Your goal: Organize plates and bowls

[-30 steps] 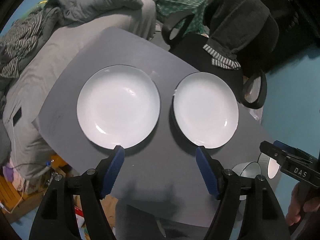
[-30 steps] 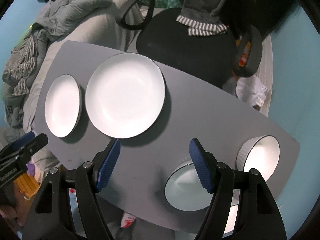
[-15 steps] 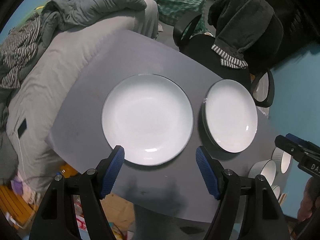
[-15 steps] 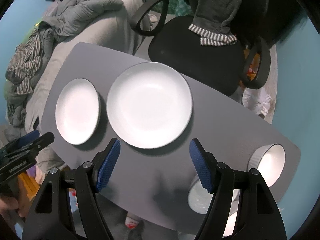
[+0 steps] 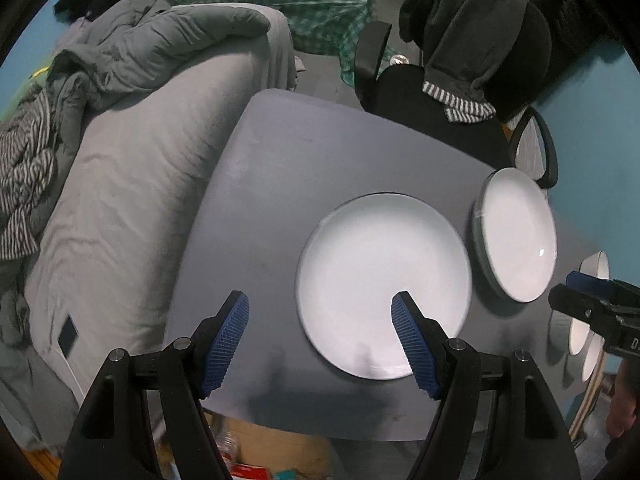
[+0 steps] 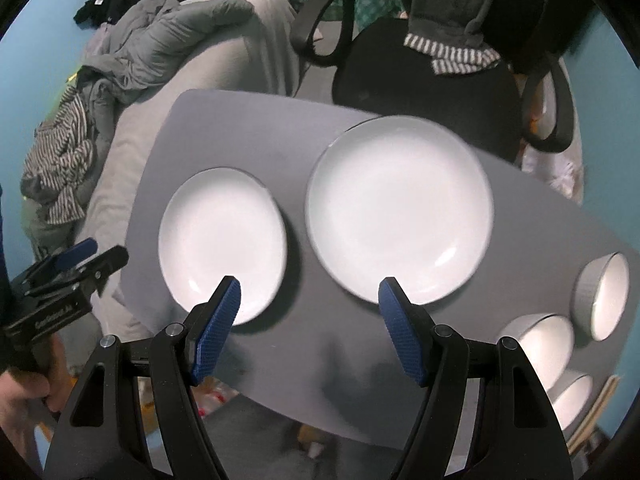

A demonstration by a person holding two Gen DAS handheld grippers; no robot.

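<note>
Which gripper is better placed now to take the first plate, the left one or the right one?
Probably the left. The left gripper is open, and one finger already reaches over the near rim of the left plate. The right gripper is also open but sits between both plates, centred on neither.

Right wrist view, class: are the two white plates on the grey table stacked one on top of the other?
No, the left plate and the right plate lie side by side on the table, with bare table between them.

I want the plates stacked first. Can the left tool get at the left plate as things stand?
Probably yes: the left tool is open and empty, the left plate lies bare on the grey table, and nothing stands between them.
</note>
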